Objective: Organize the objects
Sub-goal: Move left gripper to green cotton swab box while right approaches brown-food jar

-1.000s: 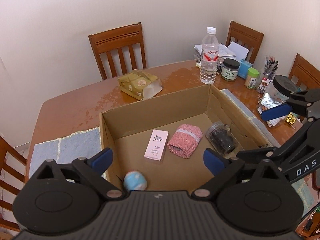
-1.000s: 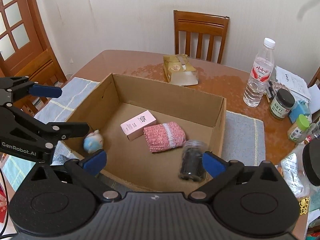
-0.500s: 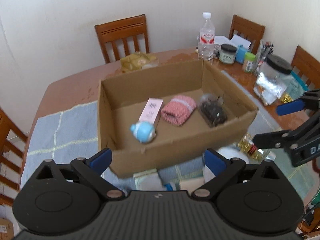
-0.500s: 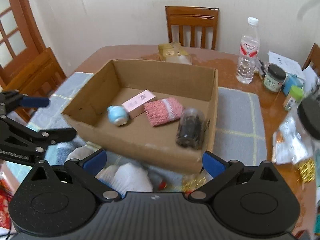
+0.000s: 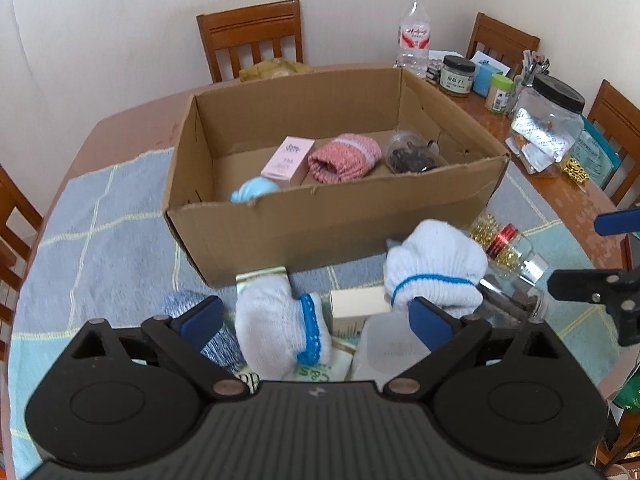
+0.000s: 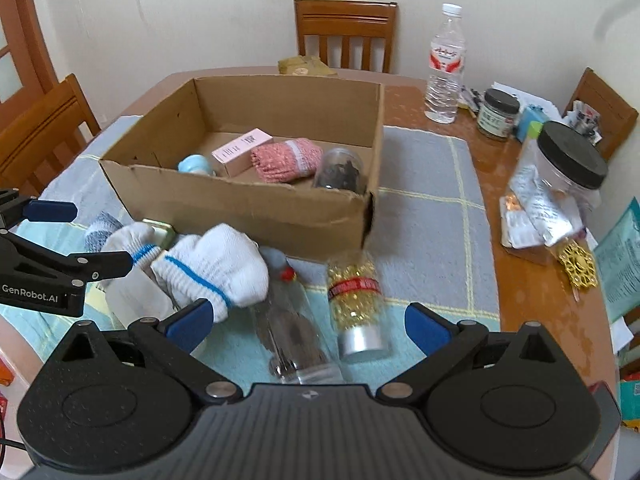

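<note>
An open cardboard box point(image 5: 332, 228) point(image 6: 256, 208) stands on the table mat. It holds a pink carton point(image 5: 287, 159), a pink rolled sock point(image 5: 345, 157), a blue ball point(image 5: 254, 191) and a dark-filled jar point(image 5: 412, 154). In front of the box lie white socks with blue bands point(image 5: 280, 320) point(image 6: 212, 268), a grey-blue sock point(image 5: 192, 308), a cream carton point(image 5: 360, 302), a jar of gold beads point(image 6: 356, 300) and a clear jar with dark contents point(image 6: 292, 332). My left gripper point(image 5: 316, 320) is open above the socks. My right gripper point(image 6: 308, 320) is open above the two jars.
A water bottle point(image 5: 414, 36), small jars point(image 5: 456, 76), a big clear jar with a black lid point(image 5: 548, 124) and packets crowd the right side of the table. A tan packet point(image 5: 276, 68) lies behind the box. Wooden chairs point(image 5: 252, 36) surround the table.
Both grippers have pulled back and lowered from over the box to the near side. The pile of socks, cartons and jars in front of the box has come into view.
</note>
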The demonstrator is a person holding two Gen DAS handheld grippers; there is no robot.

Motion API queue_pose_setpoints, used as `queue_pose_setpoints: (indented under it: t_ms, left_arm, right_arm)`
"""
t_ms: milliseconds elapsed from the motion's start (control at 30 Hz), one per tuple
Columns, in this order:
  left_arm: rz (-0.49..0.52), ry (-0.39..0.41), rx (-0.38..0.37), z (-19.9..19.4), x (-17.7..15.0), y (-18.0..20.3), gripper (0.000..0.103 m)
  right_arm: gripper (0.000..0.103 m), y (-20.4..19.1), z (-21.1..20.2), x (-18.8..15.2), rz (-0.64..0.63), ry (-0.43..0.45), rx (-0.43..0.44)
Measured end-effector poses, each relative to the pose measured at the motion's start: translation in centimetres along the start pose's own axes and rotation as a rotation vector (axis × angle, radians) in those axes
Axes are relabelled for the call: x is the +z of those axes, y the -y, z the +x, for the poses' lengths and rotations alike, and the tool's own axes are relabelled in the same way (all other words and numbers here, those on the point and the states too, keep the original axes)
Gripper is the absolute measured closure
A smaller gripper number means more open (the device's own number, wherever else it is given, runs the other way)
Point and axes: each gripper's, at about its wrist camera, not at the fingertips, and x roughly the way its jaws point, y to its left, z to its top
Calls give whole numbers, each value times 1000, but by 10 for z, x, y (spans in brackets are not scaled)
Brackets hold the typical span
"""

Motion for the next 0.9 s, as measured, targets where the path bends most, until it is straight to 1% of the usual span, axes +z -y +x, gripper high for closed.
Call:
queue_pose_setpoints:
  t_ms: [233,567,900]
  left_arm:
    - [-14,-20,7,3,-10,0,4]
    - [-34,-13,-23,-10,-32,-7,1]
    - [-32,-66,-41,-21,-64,-13,1]
  right_arm:
    - [0,4,-3,-13,33,-20,0]
    - [0,9,-5,-17,79,-22,-5]
    - [0,5,-3,-20,75,-34,-10]
